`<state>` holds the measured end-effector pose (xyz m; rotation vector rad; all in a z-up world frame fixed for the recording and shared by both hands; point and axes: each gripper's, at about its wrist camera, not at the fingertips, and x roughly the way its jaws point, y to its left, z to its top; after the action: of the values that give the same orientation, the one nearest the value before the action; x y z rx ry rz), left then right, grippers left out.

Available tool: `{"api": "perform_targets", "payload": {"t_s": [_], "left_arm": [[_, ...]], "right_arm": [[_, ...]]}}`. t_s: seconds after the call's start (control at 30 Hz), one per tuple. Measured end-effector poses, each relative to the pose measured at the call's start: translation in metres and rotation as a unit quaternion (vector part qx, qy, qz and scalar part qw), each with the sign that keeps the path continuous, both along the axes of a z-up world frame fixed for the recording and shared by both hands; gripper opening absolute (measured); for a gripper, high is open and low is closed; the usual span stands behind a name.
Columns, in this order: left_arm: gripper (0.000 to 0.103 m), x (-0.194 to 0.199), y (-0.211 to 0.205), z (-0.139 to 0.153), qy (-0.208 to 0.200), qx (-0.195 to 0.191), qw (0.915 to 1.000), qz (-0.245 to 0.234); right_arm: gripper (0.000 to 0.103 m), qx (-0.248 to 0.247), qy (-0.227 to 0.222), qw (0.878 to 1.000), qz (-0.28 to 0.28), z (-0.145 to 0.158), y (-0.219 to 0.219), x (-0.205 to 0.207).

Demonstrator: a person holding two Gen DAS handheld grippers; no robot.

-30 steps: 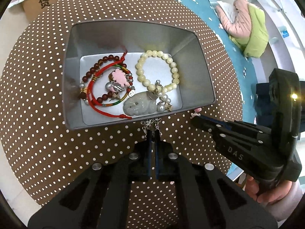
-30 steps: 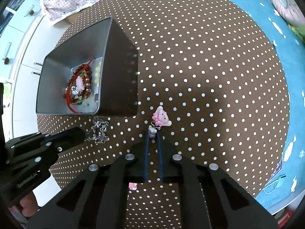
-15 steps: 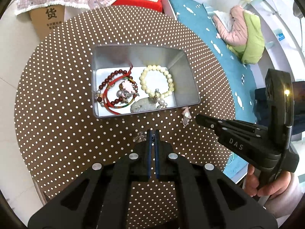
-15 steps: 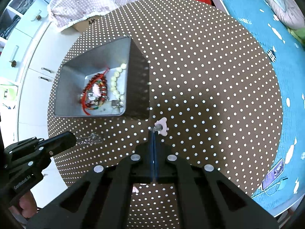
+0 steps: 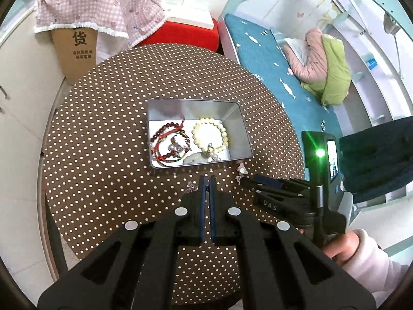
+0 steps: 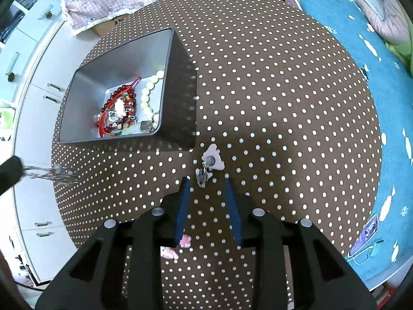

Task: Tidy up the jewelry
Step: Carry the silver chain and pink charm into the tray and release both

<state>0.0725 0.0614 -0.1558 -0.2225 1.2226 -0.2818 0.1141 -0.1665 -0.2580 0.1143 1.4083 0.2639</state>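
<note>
Jewelry tin: mid-table, already holding beaded bracelets.
Pink charm: on the cloth just near of the tin's right corner, face down.
Right gripper: my fingers are spread, nothing held, the charm's clasp between the tips.
Left gripper: pinched on a silver chain, which dangles.
Advice: I'd close low on the clasp.

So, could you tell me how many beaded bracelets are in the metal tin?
2. A dark red beaded bracelet lies left in the metal tin among red cords; a cream beaded bracelet lies right of it. More may be hidden.
</note>
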Motion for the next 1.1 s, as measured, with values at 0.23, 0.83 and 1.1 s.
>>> {"api": "perform_targets", "payload": {"t_s": [0.23, 0.83, 1.1], "left_arm": [[0.002, 0.005, 0.002, 0.001, 0.009, 0.006, 0.9998, 0.016], [0.002, 0.022, -0.014, 0.027, -0.047, -0.008, 0.9988, -0.004], [0.002, 0.037, -0.016, 0.052, -0.084, -0.014, 0.9963, -0.008]], "right_arm": [[0.004, -0.006, -0.008, 1.000, 0.028, -0.006, 0.019, 0.000], [0.004, 0.040, -0.093, 0.995, 0.000, 0.095, 0.002, -0.008], [0.004, 0.043, -0.136, 0.990, 0.003, 0.126, 0.010, -0.007]]}}
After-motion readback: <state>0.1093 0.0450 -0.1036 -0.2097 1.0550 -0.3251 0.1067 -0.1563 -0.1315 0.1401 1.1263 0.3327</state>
